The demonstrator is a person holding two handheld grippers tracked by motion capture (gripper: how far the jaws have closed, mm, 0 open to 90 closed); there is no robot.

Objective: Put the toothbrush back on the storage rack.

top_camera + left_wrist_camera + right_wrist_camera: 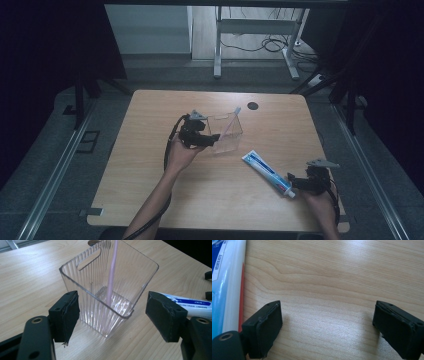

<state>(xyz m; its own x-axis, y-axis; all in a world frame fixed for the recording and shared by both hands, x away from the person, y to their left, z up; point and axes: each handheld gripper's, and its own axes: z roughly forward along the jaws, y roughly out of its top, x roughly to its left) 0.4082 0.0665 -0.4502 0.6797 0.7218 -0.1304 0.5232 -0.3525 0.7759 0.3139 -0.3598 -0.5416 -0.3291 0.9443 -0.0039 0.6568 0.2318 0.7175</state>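
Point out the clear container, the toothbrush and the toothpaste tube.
clear container [86,293], left gripper view, ribbed near wall
toothbrush [111,272], left gripper view, pink handle
toothpaste tube [265,172], high view, middle of body

The table [150,150] is pale wood grain with a smooth, slightly shiny top. The box [110,290] is clear ribbed plastic, the toothpaste tube [267,173] glossy, and the gripper pads [70,315] matt black with rough edges

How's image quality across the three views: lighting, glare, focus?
High view: dim with dark surrounds, the table evenly lit. Left gripper view: bright and sharp, highlights on the ribbed clear container. Right gripper view: sheen on the wood, and the toothpaste tube at the left edge is soft and glossy.
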